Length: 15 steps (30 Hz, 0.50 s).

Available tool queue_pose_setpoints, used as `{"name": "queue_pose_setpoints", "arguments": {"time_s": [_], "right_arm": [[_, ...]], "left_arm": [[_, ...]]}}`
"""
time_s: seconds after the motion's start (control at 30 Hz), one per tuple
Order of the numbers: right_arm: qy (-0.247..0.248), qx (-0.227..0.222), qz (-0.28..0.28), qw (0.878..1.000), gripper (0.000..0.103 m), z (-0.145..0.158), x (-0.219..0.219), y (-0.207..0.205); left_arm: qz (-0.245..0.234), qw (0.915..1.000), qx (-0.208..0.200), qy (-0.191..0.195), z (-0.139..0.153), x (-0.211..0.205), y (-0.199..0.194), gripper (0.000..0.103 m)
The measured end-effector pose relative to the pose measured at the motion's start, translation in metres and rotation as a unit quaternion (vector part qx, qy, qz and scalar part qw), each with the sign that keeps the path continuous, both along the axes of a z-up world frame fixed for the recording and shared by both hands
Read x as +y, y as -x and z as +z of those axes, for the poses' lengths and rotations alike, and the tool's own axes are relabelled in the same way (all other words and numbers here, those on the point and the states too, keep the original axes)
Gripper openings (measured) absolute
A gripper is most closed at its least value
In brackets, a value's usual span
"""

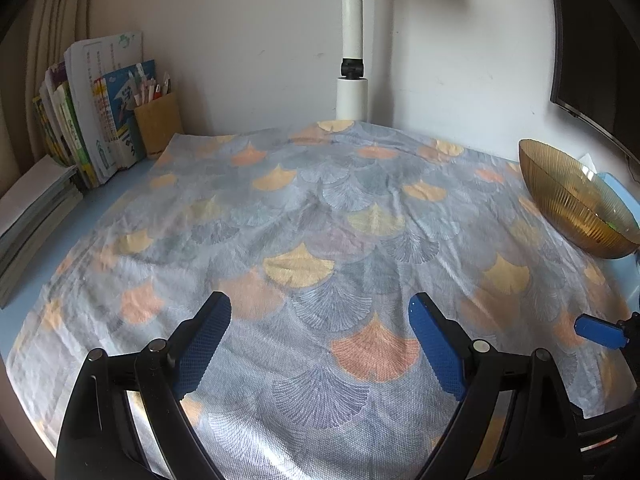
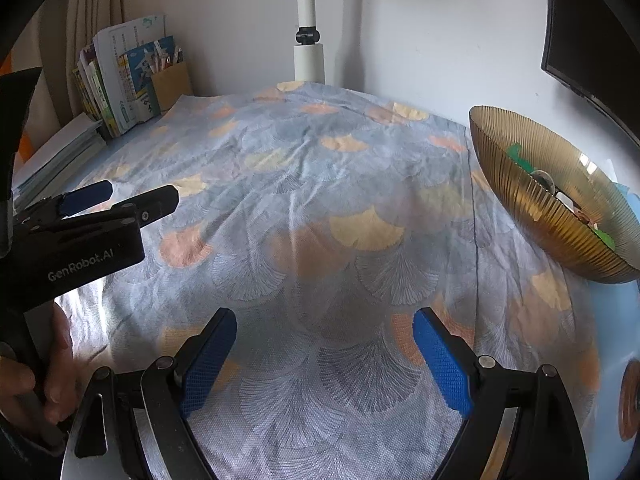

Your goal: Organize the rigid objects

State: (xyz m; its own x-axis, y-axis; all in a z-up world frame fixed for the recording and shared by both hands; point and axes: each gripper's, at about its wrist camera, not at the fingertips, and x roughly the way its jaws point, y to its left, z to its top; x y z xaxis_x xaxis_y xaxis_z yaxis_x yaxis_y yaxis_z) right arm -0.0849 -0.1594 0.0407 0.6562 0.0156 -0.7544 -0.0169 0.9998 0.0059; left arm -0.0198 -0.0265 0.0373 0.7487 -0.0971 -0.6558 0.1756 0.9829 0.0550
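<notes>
1. Amber ribbed glass, that's the bowl [image 2: 556,200], sitting at the right edge of the desk [image 1: 120,184], small green and pale items inside it.
2. A leaf-patterned cloth [image 1: 320,208] covers most of the desk.
3. The left gripper [image 1: 320,340] hovers over the cloth, blue pads spread wide, nothing between them.
4. The right gripper [image 2: 324,356] hangs beside it, jaws wide too, holding nothing.
5. A hand [image 2: 36,384] grips the left handle.
6. Books [image 1: 100,120] and a pencil holder [image 1: 158,126] stand in the far left corner, a white pole [image 1: 352,60] behind.
</notes>
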Motion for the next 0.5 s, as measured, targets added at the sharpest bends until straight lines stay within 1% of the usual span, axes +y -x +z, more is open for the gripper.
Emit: {"name": "queue_pose_setpoints", "arguments": {"time_s": [0.5], "right_arm": [[-0.006, 0.008, -0.004, 1.0, 0.089, -0.0012, -0.0039, -0.0011]], "left_arm": [[0.001, 1.0, 0.003, 0.002, -0.0004, 0.0006, -0.0013, 0.09]]}}
